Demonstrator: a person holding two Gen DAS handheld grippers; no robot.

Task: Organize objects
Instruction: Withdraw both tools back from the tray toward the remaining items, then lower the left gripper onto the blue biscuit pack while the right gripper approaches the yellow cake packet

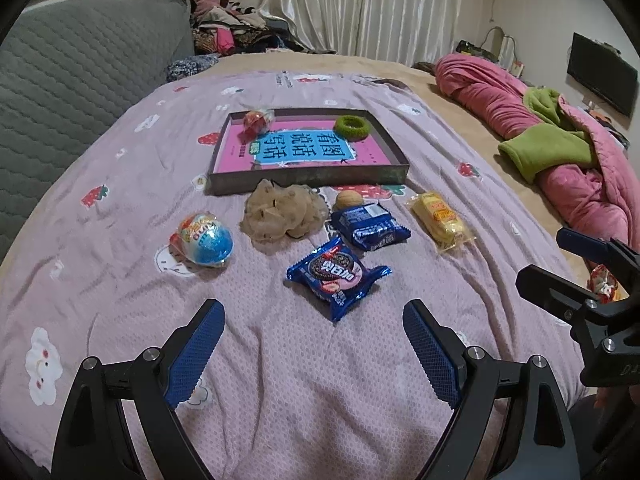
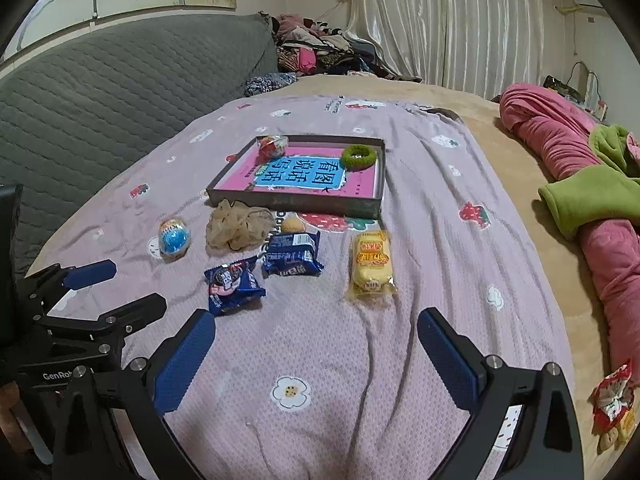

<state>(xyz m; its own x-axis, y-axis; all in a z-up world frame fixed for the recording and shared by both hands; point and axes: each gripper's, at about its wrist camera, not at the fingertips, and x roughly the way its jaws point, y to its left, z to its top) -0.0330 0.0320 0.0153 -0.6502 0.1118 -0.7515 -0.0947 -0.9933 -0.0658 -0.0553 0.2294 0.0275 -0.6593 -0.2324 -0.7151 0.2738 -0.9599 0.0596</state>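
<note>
Only the right wrist view shows the flower print on the sheet and the whole red wrapper at its right edge. Both the left gripper and right gripper hang spread wide, empty. The cookie packet lies just ahead of the left gripper; the tray sits farther back.

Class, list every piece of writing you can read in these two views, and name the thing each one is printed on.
"看图说话写话", seen upside down: blue panel of the pink book cover inside the shallow box.
"GenRo", cut off: black body of the left tongs.
Near blue Oreo cookie packet: logo seen upside down, small print unreadable.
Second blue packet, yellow snack packet, blue egg toy: print blurred, unreadable.
</note>
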